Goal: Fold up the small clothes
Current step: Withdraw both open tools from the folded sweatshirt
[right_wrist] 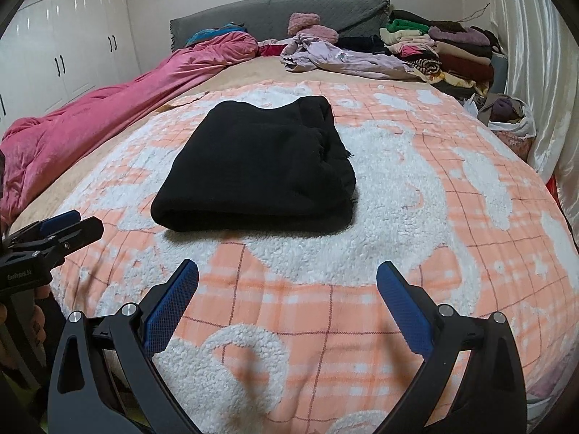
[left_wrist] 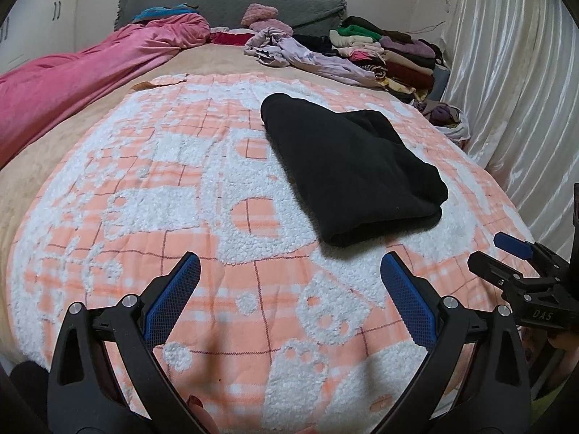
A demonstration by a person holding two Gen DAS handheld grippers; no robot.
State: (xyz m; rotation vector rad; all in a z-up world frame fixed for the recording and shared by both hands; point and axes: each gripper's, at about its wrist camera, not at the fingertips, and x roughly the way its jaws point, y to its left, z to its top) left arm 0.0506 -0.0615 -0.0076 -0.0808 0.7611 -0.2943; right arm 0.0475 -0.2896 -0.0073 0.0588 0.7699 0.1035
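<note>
Both tongs, left tongs (left_wrist: 290,282) and right tongs (right_wrist: 287,289), hover spread and empty short of the folded black garment (right_wrist: 253,166) on the bed's blanket (right_wrist: 416,217), so moving it to the stack (right_wrist: 445,47) seemingly follows.

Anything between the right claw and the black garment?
Nothing: only bare blanket separates the open right claw from the black garment, shown in the right wrist view.
</note>
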